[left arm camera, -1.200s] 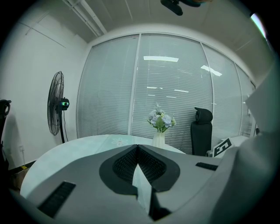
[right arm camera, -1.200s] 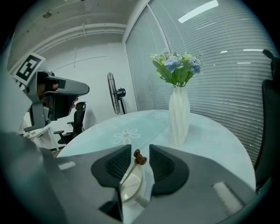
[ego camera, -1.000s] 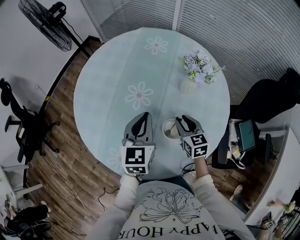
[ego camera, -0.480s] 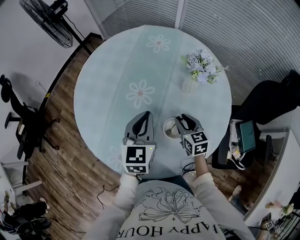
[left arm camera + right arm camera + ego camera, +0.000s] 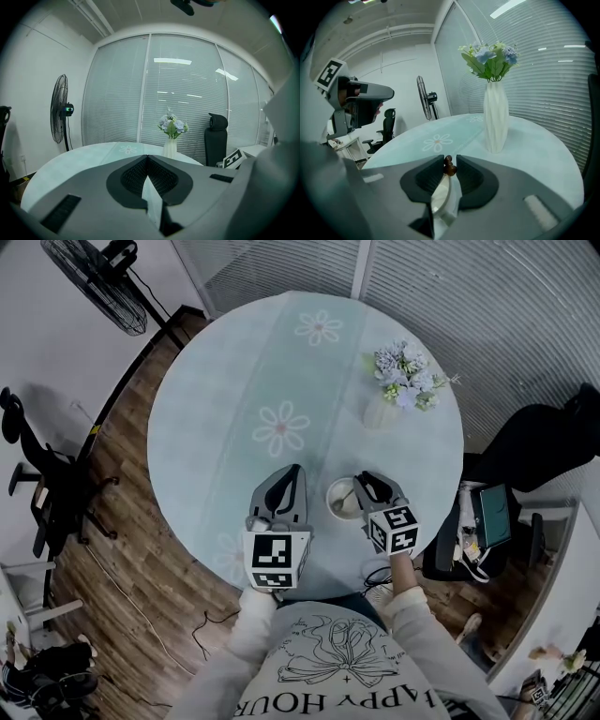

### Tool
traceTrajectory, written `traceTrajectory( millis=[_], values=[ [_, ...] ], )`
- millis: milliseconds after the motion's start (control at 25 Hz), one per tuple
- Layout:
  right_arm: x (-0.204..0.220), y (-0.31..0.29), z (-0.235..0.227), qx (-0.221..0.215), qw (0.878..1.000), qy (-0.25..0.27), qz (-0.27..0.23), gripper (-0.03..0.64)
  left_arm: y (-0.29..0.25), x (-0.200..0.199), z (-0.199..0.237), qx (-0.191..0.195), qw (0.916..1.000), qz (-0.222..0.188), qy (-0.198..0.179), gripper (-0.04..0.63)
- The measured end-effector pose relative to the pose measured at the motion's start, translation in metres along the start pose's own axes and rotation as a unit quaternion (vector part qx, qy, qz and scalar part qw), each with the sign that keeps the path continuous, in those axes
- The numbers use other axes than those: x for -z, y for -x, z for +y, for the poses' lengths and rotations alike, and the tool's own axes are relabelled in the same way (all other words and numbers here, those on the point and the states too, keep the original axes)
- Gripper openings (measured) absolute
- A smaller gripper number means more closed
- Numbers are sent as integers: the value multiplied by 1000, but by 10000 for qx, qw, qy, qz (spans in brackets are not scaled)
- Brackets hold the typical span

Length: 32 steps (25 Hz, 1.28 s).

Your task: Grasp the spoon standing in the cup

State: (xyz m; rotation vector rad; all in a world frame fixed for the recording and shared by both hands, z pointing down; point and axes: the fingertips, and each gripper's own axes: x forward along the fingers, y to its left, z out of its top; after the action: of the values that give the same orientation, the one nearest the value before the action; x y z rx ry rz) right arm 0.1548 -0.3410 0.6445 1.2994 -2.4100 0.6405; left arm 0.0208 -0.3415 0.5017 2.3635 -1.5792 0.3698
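Spoon (image 5: 449, 168), its brown knob-topped handle standing in the white cup (image 5: 339, 501), is pinched by the just-closing right claw (image 5: 450, 161); left claw (image 5: 147, 157) is together.

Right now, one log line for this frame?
right gripper: jaws just closed on spoon handle | spoon: standing in cup | left gripper: shut, empty

Bowl of spoon (image 5: 449, 167) hidden in cup (image 5: 338, 505)

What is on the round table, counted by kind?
vase: 1
flower bunch: 1
cup: 1
spoon, standing in the cup: 1
Total: 4
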Motion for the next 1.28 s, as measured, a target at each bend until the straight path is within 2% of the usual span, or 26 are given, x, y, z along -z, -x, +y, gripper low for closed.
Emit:
traceTrajectory(
  millis=[840, 1280],
  values=[
    [-19, 15, 13, -195, 9995, -154, -205, 51, 8, -3, -1, 12, 9999, -115, -37, 5],
    [-40, 38, 25, -116, 9990, -163, -402, 51, 18, -18, -3, 139, 9994, -287, -108, 5]
  ],
)
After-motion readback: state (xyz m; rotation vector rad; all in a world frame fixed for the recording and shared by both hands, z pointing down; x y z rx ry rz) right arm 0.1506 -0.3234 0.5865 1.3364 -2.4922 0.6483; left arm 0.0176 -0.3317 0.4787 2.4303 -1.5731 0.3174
